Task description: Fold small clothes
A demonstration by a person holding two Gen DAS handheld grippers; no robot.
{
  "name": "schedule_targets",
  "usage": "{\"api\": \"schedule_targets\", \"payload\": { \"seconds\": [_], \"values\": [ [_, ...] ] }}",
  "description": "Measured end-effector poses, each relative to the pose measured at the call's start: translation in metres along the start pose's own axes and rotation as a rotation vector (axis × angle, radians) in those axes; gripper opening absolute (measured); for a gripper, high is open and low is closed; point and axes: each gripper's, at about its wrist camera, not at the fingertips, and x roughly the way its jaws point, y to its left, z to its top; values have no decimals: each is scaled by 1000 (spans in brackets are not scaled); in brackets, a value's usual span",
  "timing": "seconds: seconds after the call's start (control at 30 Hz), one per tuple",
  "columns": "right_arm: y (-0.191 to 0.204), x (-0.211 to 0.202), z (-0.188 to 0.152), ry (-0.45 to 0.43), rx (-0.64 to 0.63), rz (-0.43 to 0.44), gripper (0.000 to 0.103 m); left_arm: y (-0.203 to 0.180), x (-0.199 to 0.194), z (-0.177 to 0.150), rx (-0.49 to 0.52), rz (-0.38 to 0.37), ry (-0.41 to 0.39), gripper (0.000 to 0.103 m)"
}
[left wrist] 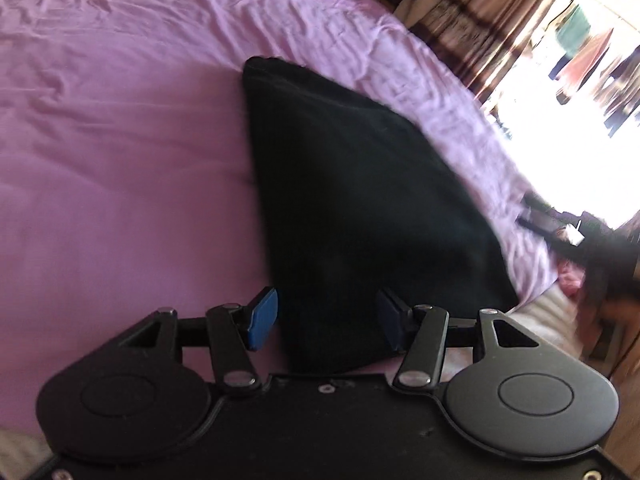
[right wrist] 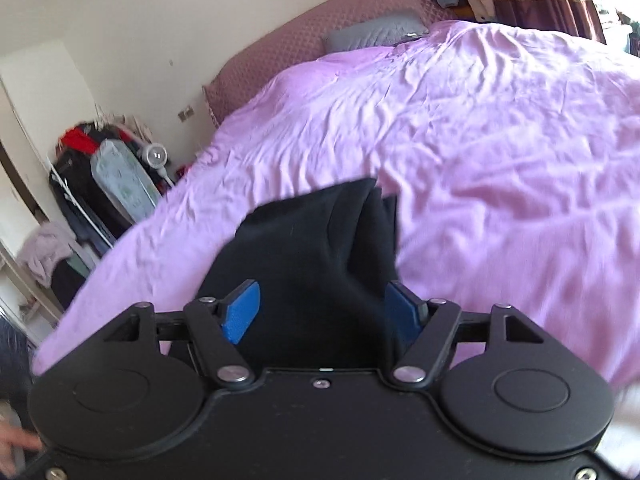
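- one black garment (left wrist: 352,200) lies on the bed, on a single lilac sheet (left wrist: 120,140) that is wrinkled all over; it looks folded into a tapering shape, with one narrow end far from the left camera.
- one left claw (left wrist: 326,320): its two blue pads (left wrist: 262,318) stand wide apart, the garment's near edge lying between them; neither pad presses on the cloth.
- one right claw (right wrist: 320,308): its two blue pads (right wrist: 240,312) also stand wide apart, with dark cloth (right wrist: 320,248) filling the gap between them, layered folds showing at its far edge.
- whether either claw touches the cloth cannot be told; both views are blurred.
- one grey pillow (right wrist: 372,34) rests at the head of the bed against one mauve headboard (right wrist: 280,52).
- one brown patterned curtain (left wrist: 472,12) hangs beside a bright window.
- one heap of clothes (right wrist: 92,160) stands by the wall.
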Motion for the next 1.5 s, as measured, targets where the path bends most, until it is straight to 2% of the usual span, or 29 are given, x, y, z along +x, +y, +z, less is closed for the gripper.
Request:
{"api": "schedule_targets", "payload": {
  "seconds": [0.13, 0.23, 0.33, 0.47, 0.7, 0.77, 0.87, 0.97, 1.03, 1.17, 1.23, 1.3, 1.4, 1.5],
  "values": [
    [-24, 16, 21, 13, 46, 27, 72, 17, 5, -4, -34, 16, 20, 59],
    [-46, 31, 27, 50, 102, 46, 72, 27, 20, -2, -85, 1, 53, 59],
    [-67, 45, 33, 73, 168, 105, 72, 38, 30, -5, -133, -23, 67, 59],
    [-87, 68, 40, 128, 213, 169, 72, 48, 36, -5, -162, -56, 72, 61],
    [-113, 113, 48, 208, 295, 212, 73, 52, 37, -4, -179, -99, 83, 64],
    [-120, 122, 49, 219, 316, 221, 72, 56, 36, -1, -202, -154, 78, 64],
    [-126, 133, 53, 248, 323, 267, 72, 69, 38, -1, -257, -334, 80, 65],
    [-131, 146, 56, 270, 335, 306, 73, 78, 54, -3, -280, -348, 114, 65],
    [-132, 158, 58, 281, 345, 330, 73, 79, 62, -4, -292, -390, 122, 65],
    [-129, 182, 63, 318, 353, 410, 75, 72, 69, 4, -264, -414, 147, 65],
    [-123, 196, 66, 349, 357, 457, 85, 77, 69, 3, -274, -443, 150, 66],
    [-114, 210, 70, 372, 329, 475, 86, 85, 73, 4, -301, -482, 154, 66],
    [-99, 228, 72, 410, 311, 504, 91, 100, 74, 1, -395, -557, 149, 66],
    [-87, 242, 72, 429, 266, 491, 96, 104, 75, -3, -424, -563, 140, 66]
  ]
}}
